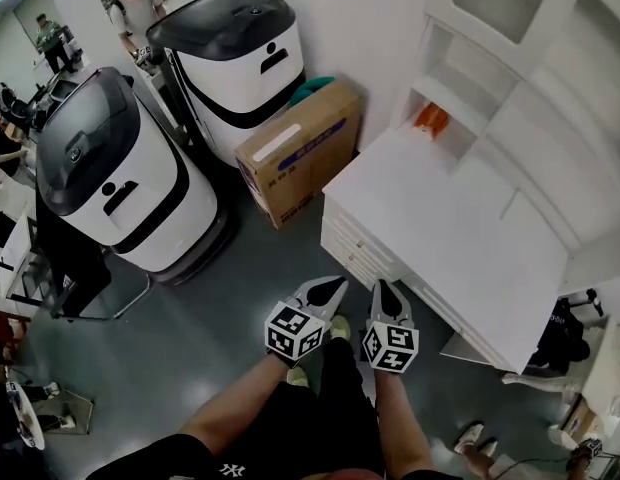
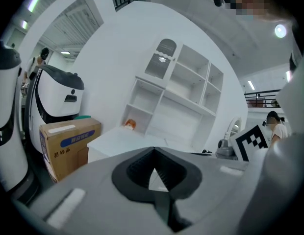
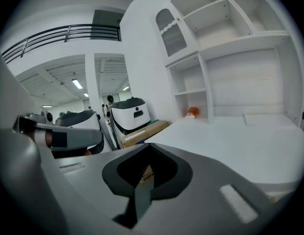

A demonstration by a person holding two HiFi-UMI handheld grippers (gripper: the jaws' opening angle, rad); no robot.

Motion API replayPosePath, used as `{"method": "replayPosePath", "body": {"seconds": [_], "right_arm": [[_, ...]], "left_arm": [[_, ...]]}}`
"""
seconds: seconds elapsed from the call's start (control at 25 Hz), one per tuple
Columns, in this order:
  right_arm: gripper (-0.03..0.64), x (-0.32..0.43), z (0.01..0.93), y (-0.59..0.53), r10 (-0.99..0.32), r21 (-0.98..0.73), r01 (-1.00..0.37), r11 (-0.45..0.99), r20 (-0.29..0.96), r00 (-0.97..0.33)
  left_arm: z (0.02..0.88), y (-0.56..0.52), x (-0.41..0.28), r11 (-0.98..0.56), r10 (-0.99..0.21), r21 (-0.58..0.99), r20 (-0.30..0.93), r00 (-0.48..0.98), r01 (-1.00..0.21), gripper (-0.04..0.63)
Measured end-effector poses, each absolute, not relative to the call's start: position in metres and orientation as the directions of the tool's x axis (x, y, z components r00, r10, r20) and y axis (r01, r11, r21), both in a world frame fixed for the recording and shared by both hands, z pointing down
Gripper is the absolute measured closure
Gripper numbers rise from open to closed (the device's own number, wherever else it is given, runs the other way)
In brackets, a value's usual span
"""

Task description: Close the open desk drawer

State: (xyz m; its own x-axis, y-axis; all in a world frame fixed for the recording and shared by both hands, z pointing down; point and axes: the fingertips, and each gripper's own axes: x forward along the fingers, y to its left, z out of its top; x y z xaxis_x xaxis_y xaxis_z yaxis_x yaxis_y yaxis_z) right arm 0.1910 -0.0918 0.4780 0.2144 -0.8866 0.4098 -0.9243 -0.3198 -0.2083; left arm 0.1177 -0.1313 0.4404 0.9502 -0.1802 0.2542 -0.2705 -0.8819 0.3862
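Observation:
A white desk (image 1: 460,238) with a shelf hutch (image 1: 510,88) fills the right of the head view. Its stack of drawer fronts (image 1: 358,246) faces me at the desk's left end. A white panel (image 1: 468,349) juts out under the front edge further right; whether it is the open drawer I cannot tell. My left gripper (image 1: 335,284) and right gripper (image 1: 383,287) hover side by side just short of the drawer fronts, both shut and empty. The left gripper view looks over its closed tips (image 2: 154,151) at the desk (image 2: 117,138). The right gripper (image 3: 151,147) points along the desktop (image 3: 230,136).
A cardboard box (image 1: 295,153) leans by the wall left of the desk. Two white-and-black robot units (image 1: 120,168) (image 1: 240,53) stand further left. An orange object (image 1: 431,118) sits on a low shelf. People stand at the far back. A dark object (image 1: 565,333) lies at the right.

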Motion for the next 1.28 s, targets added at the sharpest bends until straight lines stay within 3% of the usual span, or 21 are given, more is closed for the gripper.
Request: {"method": "replayPosePath", "body": {"seconds": [0.72, 1.28], "right_arm": [[0.595, 0.14, 0.299, -0.106, -0.974, -0.187, -0.974, -0.126, 0.211, 0.085], [0.597, 0.121, 0.257, -0.116, -0.987, -0.149, -0.988, -0.042, 0.161, 0.018]], "left_arm": [[0.286, -0.133, 0.08, -0.912, -0.236, 0.301, 0.172, 0.956, -0.28, 0.594], [0.241, -0.143, 0.065, -0.912, -0.286, 0.269, 0.12, 0.951, -0.309, 0.594]]}}
